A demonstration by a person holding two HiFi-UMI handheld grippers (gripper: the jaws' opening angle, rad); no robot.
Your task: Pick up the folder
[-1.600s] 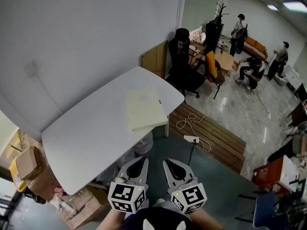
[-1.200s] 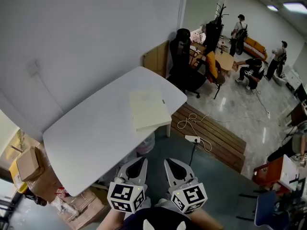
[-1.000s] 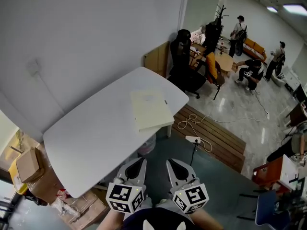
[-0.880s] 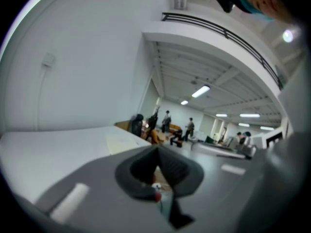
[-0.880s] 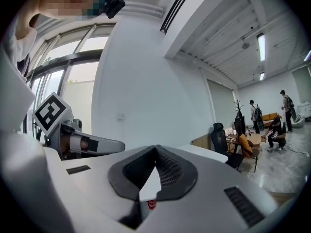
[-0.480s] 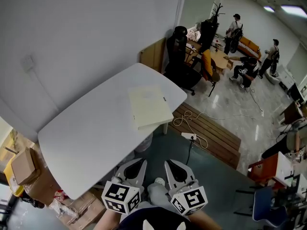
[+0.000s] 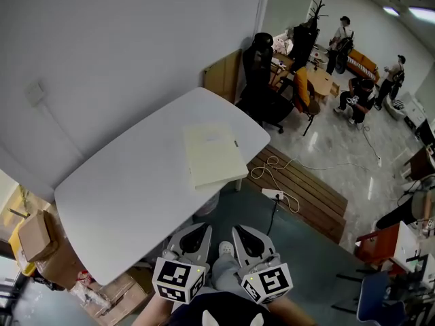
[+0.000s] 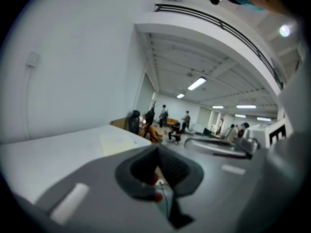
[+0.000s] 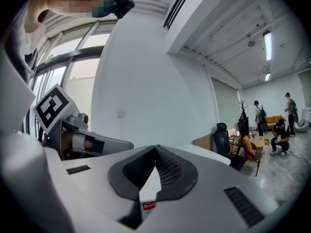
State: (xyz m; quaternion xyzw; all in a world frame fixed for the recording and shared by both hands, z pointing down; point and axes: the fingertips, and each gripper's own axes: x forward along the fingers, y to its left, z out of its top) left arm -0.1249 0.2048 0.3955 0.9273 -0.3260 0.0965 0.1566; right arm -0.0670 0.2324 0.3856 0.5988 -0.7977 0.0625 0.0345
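The folder (image 7: 213, 155) lies at the table (image 7: 122, 182) edge; left gripper (image 7: 196, 231) and right gripper (image 7: 242, 233), fingers together, hover short.

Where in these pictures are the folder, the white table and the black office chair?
folder (image 7: 212, 155), head view, middle of its pale cover.
white table (image 7: 122, 189), head view, bare top left of the folder.
black office chair (image 7: 258, 66), head view, its backrest.

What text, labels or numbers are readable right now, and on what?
No readable text anywhere.
Folder: blank cover.
Left cube, right cube: black-and-white square patterns, no words.
Red label, low in the right gripper view: too blurred to read.
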